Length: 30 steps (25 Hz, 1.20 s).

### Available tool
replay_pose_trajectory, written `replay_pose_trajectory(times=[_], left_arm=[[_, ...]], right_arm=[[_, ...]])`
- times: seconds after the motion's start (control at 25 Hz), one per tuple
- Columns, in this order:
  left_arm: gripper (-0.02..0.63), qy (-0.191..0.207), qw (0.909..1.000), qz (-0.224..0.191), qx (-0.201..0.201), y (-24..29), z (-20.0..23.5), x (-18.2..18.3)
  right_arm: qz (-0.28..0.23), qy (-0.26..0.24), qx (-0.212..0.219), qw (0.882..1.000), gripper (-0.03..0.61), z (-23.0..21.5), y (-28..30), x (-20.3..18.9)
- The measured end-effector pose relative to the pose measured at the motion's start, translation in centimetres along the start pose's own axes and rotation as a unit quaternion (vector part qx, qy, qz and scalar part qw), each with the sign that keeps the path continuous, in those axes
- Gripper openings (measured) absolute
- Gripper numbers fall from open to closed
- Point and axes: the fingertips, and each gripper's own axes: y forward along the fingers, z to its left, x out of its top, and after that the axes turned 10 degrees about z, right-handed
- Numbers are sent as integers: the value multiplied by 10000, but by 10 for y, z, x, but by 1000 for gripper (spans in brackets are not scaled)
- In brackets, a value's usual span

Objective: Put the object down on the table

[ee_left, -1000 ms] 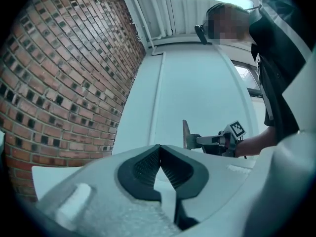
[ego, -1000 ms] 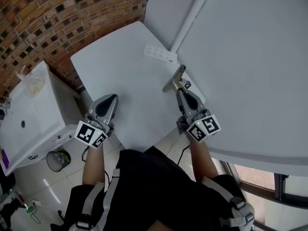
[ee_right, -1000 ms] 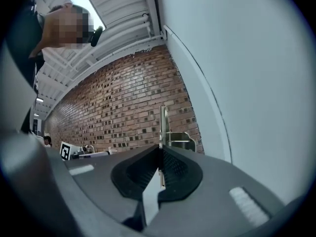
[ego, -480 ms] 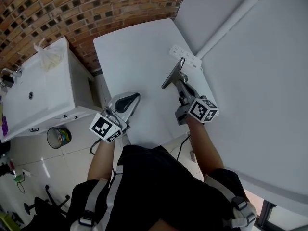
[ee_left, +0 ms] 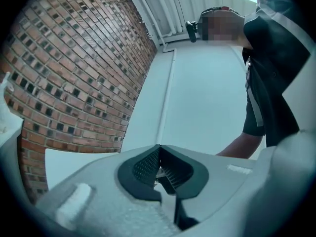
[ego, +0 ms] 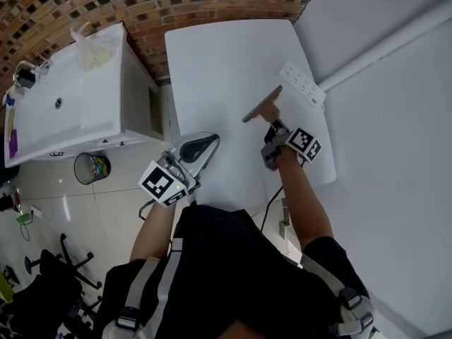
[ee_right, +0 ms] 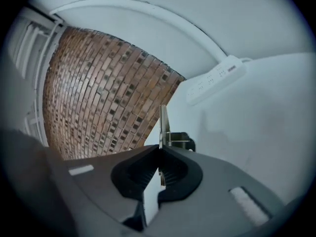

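Note:
A flat metal plate with a small bracket on it sticks out of my right gripper, which is shut on its near end. It hangs over the right part of the white table, edge-on in the right gripper view. I cannot tell whether it touches the tabletop. My left gripper is shut with nothing in it, at the table's near left edge.
A white power strip lies at the table's right edge, just beyond the plate. A brick wall runs behind. Left of the table stand a white cabinet with a plastic bag and a bin.
The head view has swung, so the table now sits more upright in the picture. My right gripper still holds the plate near the power strip. The left gripper stays at the table's near edge.

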Motion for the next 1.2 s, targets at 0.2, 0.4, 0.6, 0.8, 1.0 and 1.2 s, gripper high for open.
replay_pose_trajectory(times=[0.2,0.4,0.6,0.8,1.0,1.2], left_arm=[[-3,-106,9998,142,78,-3,-9,-15],[-2,-65,9996,255,53,1,-20,-21],[-2,-75,9995,293,59,0,-23,-26],[-2,-306,9989,317,167,0,-15,-36],[-2,-514,9978,329,248,-6,-13,-43],[-2,-600,9968,404,350,-17,-6,-43]], right_arm=[[-11,1117,35,9937,2,-33,19,-6],[10,1718,-2,9851,2,-52,38,-16],[147,1818,-7,9832,2,-54,54,-31],[116,1910,9,9815,3,-56,60,-36],[-44,2019,93,9793,9,-57,59,-37],[-168,2134,421,9759,26,-54,62,-37]])
